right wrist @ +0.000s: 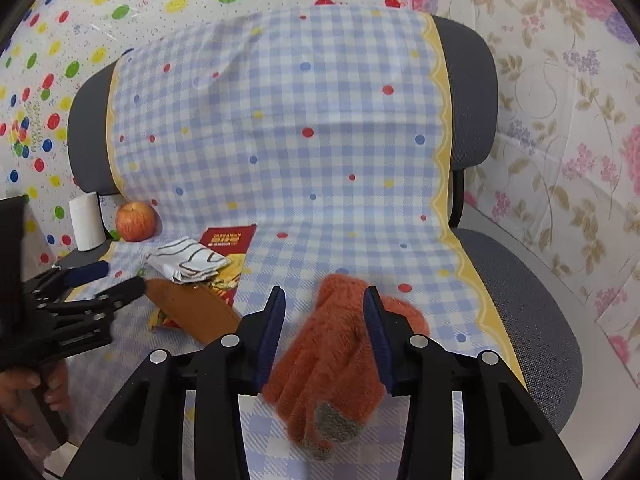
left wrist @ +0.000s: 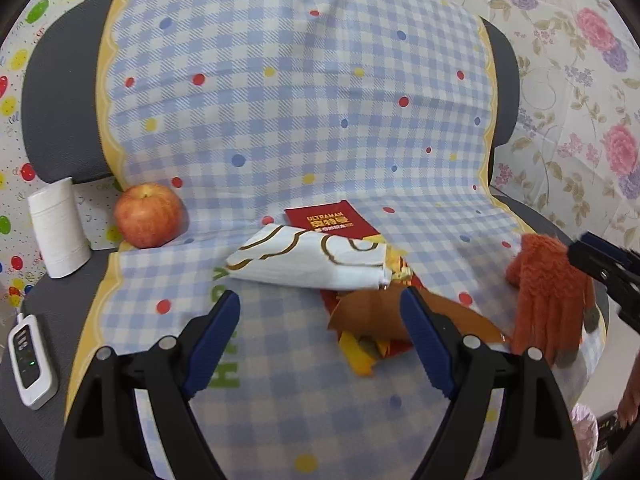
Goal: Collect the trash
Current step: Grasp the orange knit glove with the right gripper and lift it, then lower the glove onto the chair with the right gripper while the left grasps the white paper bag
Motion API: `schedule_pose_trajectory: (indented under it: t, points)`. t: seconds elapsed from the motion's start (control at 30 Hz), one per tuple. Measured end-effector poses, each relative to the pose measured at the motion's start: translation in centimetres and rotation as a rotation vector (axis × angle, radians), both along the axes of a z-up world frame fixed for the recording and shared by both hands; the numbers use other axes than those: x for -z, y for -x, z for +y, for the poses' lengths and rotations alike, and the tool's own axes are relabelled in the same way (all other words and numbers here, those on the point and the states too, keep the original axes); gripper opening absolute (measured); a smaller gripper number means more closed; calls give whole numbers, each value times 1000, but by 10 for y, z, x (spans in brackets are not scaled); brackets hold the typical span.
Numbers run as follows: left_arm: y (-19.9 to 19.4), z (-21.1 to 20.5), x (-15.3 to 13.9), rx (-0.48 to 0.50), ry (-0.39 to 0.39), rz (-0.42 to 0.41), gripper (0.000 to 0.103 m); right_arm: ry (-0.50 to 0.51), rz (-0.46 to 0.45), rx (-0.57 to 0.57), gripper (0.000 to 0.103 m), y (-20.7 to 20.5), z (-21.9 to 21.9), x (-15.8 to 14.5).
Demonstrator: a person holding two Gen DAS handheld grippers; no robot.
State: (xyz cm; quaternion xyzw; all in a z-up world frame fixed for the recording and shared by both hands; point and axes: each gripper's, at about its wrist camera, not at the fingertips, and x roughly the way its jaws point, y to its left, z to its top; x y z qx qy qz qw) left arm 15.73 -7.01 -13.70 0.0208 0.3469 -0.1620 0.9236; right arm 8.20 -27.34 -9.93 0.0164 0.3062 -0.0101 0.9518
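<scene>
Seat: grey chair [right wrist: 520, 280] draped in a checked cloth [left wrist: 300, 100].
Trash: wrappers [left wrist: 360, 344] heaped mid-seat under a white cloth [left wrist: 312, 258], red packet [left wrist: 332, 222] just behind.
Left hand-held gripper [left wrist: 320, 320]: you hold it wide open over the wrappers, gripping nothing.
Right hand-held gripper [right wrist: 324, 336]: part-open, your jaws straddle the orange glove [right wrist: 340, 360], right of the heap.
Far left: apple [left wrist: 149, 216], white roll [left wrist: 58, 228].

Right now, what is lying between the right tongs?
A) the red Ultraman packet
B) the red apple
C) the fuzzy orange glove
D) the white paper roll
C: in the right wrist view the fuzzy orange glove lies on the checked cloth between the right tongs, whose jaws stand apart, while the apple sits far off to the left at the back of the seat.
</scene>
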Motion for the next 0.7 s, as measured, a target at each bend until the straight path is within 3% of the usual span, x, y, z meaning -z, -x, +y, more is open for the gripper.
schedule_pose_trajectory:
  t: [0.17,0.27,0.4,0.43,0.5,0.7]
  points:
    - [-21,-26,11,33,-37,51,74,-15,-5,-3,42,5,-5,3]
    - [-31,-33,15,15,-56,86,61,-37,3,0,42,5,-8,6]
    - [-38,-29,20,-2,-73,127,35,-52,10,-2,42,6,-8,8]
    - [-36,-24,19,-1,-56,124,21,-50,10,-3,42,7,-8,8]
    - [-31,-14,13,10,-35,101,4,-49,10,-1,42,9,-6,8]
    - [-2,22,-11,32,17,8,0,-47,9,-10,42,16,2,5]
